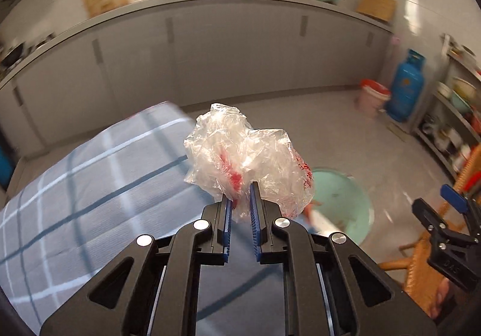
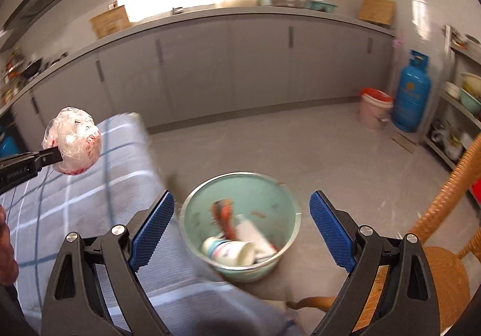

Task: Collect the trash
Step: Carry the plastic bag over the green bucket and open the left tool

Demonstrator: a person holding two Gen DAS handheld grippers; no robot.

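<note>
1. One crumpled clear plastic bag with red print (image 1: 246, 155), pinched between the blue-padded jaws of the left gripper (image 1: 241, 194), held in the air above the edge of the table covered in a blue-and-white checked cloth (image 1: 90, 185).
2. One round pale-green bin (image 2: 240, 215) on the grey floor beside the table, holding a white paper cup (image 2: 231, 251) and other wrappers.
3. One right gripper (image 2: 240, 224), jaws spread wide and empty, above the bin.
4. One woven orange chair (image 2: 445, 260) to the right of the bin.
5. One blue gas cylinder (image 2: 412, 92) and one pink bucket (image 2: 374, 110) by the far wall.
</note>
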